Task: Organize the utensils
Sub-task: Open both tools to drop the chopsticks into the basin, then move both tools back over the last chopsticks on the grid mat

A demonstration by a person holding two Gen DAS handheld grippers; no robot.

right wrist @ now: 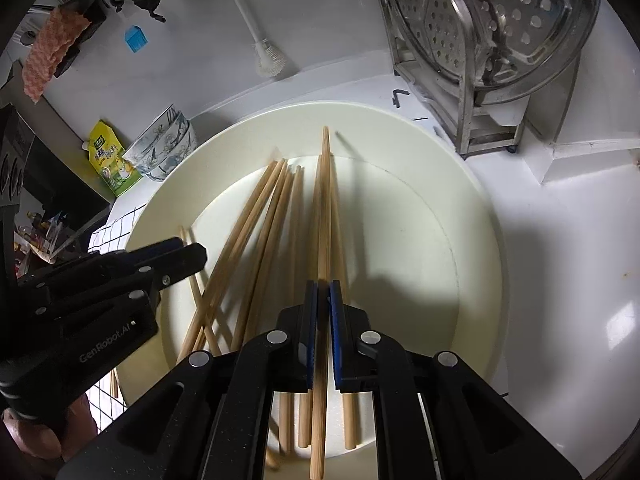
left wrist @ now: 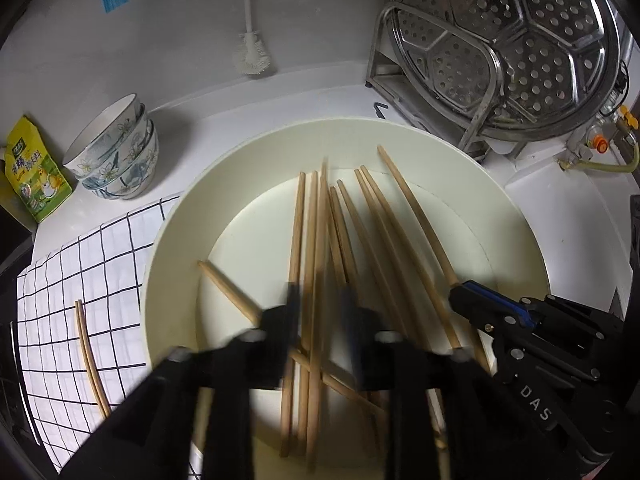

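Several wooden chopsticks (left wrist: 360, 240) lie in a large cream basin (left wrist: 224, 168). My left gripper (left wrist: 320, 304) hangs over the basin, blurred, jaws a little apart with chopsticks running between them; its grip is unclear. My right gripper (right wrist: 323, 292) is shut on a pair of chopsticks (right wrist: 324, 200) that point away over the basin (right wrist: 472, 220). It also shows in the left wrist view (left wrist: 460, 294) at the basin's right side. The left gripper appears in the right wrist view (right wrist: 192, 256). A pair of chopsticks (left wrist: 90, 356) lies on the checked cloth (left wrist: 60, 300).
Stacked floral bowls (left wrist: 116, 152) and a yellow-green packet (left wrist: 36, 172) stand at the left. A steel rack with a perforated steamer plate (left wrist: 520, 40) stands at the back right. A white brush (left wrist: 252, 52) leans on the wall. The counter is white.
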